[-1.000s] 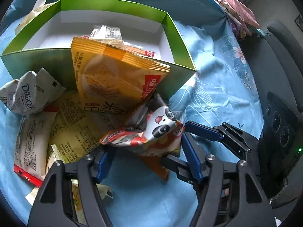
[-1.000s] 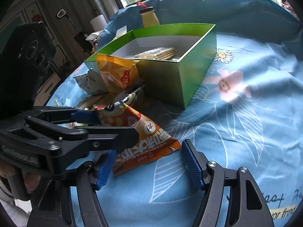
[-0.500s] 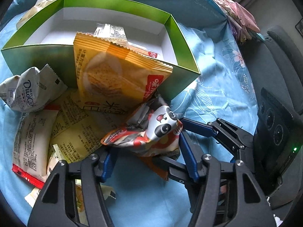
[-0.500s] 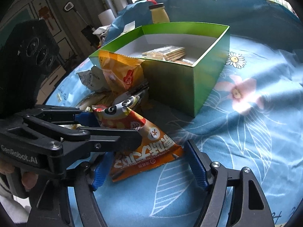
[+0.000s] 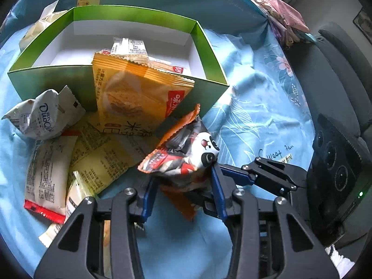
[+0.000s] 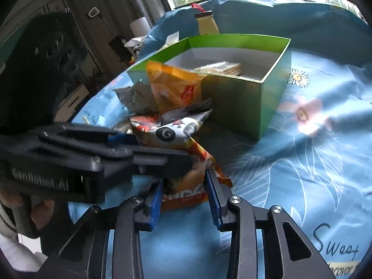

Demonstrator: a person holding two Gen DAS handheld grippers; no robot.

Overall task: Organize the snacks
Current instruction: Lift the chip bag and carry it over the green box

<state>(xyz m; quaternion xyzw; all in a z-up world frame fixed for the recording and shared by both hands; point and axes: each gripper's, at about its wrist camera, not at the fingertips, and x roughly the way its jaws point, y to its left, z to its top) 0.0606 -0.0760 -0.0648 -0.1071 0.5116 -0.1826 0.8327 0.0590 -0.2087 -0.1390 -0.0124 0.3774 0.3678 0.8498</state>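
A panda-print snack bag [image 5: 186, 153] lies crumpled on the blue flowered cloth, just in front of the green box [image 5: 204, 39]. My left gripper [image 5: 183, 195] is closing, and its blue pads press the bag's lower part from both sides. My right gripper [image 6: 184, 200] is closing too, with its pads squeezing the bag's orange end [image 6: 186, 190]. In the right wrist view the left gripper's fingers [image 6: 148, 158] come in from the left over the panda bag [image 6: 172, 132]. An orange cracker pack [image 5: 139, 93] leans against the box's front wall.
Inside the box lie a few wrapped packs [image 5: 130, 46]. Left of the bag sit a white crumpled pack [image 5: 44, 116], yellow packs [image 5: 104, 153] and a white-and-red pack [image 5: 46, 179]. A yellow bottle [image 6: 207, 23] stands behind the box [image 6: 232, 102]. A grey chair [image 5: 337, 69] is on the right.
Both grippers' jaws have narrowed onto the panda bag, which they only straddled before. The bag is now bunched up, with its top edge raised.
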